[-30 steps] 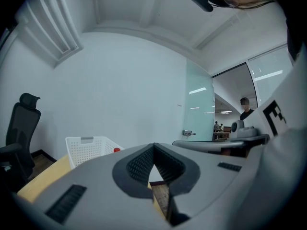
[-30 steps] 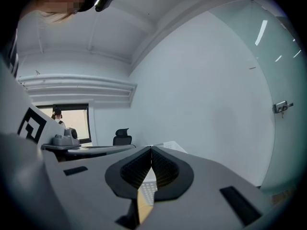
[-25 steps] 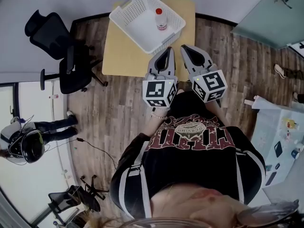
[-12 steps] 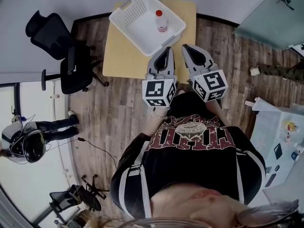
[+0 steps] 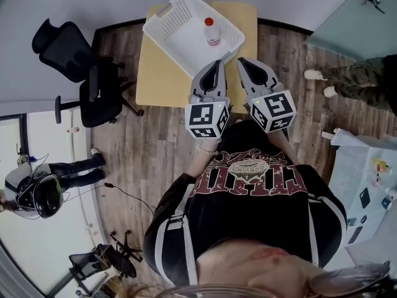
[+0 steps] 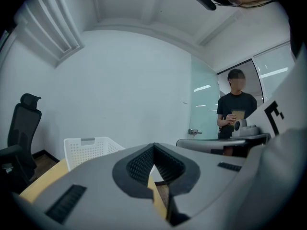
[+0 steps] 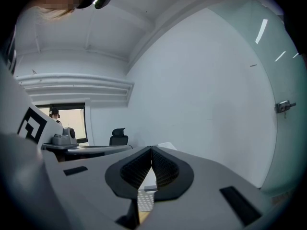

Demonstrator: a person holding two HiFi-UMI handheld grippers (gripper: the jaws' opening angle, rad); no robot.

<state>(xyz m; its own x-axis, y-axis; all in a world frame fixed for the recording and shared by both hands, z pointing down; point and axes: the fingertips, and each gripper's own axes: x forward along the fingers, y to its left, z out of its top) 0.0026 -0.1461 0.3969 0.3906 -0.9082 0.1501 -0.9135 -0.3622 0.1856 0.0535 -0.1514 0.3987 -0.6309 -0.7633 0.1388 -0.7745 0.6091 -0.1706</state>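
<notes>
- The white perforated basket (image 5: 178,35) holds a clear, red-capped bottle (image 5: 211,32).
- The left gripper (image 5: 215,66) and right gripper (image 5: 244,64), both clenched and empty, hover at the basket's near rim.

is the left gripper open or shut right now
Shut. In the left gripper view, the left gripper has its ribbed jaws closed together, meeting at the tip, with nothing held between them.

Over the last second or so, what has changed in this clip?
A person has walked up by the glass door on the right. The left gripper and right gripper barely shifted. Both stay shut and empty, with nothing taken or let go. The basket with the bottle in it stays on the table.
</notes>
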